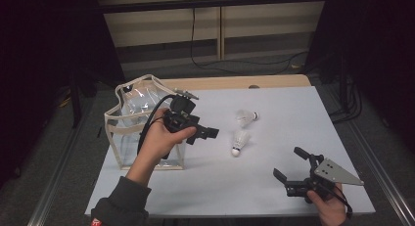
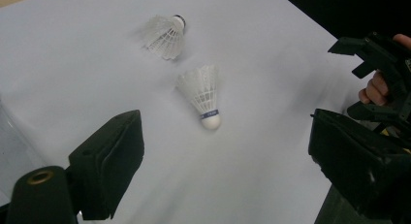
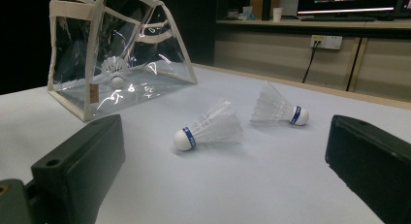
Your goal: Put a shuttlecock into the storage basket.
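Two white shuttlecocks lie on the white table, one farther back point(image 1: 246, 117) and one nearer point(image 1: 239, 142). A third shuttlecock point(image 3: 115, 71) rests inside the clear bag point(image 1: 142, 118) at the left. My left gripper point(image 1: 203, 135) hovers by the bag's right side and faces the two loose shuttlecocks. In the left gripper view its jaws stand wide apart with nothing between them, and the nearer shuttlecock point(image 2: 202, 93) lies just ahead. My right gripper point(image 1: 292, 166) sits low at the front right, open and empty, and faces the shuttlecocks point(image 3: 208, 129) from a distance.
The clear bag has cream trim and stands upright near the table's left edge point(image 1: 105, 172). A wooden strip point(image 1: 235, 82) runs along the far edge of the table. Cables point(image 1: 205, 62) lie on the floor beyond.
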`<act>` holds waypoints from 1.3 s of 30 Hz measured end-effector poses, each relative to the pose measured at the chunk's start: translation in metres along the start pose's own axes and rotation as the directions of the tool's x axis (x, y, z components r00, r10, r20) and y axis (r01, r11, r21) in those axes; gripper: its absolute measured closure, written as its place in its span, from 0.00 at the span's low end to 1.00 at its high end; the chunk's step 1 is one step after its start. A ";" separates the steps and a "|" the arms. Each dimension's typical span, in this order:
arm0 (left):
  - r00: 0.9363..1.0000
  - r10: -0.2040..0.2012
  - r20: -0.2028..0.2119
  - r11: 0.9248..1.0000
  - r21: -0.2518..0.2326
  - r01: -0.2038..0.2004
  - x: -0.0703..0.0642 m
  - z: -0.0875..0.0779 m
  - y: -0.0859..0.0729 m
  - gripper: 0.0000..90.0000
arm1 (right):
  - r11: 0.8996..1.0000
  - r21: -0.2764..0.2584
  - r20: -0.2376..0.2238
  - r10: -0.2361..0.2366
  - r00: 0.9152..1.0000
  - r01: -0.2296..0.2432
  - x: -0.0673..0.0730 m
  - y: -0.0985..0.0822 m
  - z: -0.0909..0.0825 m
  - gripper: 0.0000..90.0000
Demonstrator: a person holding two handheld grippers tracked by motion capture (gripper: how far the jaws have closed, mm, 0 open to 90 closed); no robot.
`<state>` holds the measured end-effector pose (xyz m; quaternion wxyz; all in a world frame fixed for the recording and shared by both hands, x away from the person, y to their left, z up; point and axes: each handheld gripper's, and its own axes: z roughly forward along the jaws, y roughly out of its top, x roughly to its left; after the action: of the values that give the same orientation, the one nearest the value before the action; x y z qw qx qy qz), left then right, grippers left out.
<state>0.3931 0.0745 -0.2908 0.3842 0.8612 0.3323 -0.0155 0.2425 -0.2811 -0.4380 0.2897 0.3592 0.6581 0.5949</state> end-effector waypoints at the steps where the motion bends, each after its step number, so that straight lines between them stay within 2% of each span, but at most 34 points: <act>1: 1.000 0.001 -0.001 1.000 0.001 -0.001 0.000 0.001 0.000 0.14 | 1.000 0.000 0.000 0.001 1.000 -0.001 0.000 0.000 0.000 0.00; 28: 0.999 0.013 0.031 1.000 -0.005 -0.013 -0.005 0.017 -0.016 0.11 | 1.000 0.002 -0.002 0.001 1.000 -0.001 0.000 0.000 0.000 0.00; 39: 0.999 0.016 0.031 1.000 -0.006 -0.016 -0.004 0.025 -0.023 0.11 | 1.000 0.000 0.004 0.003 1.000 -0.003 -0.002 0.000 0.000 0.00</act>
<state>0.3823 0.0665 -0.3220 0.3921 0.8623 0.3195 -0.0247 0.2432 -0.2826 -0.4379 0.2901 0.3611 0.6571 0.5947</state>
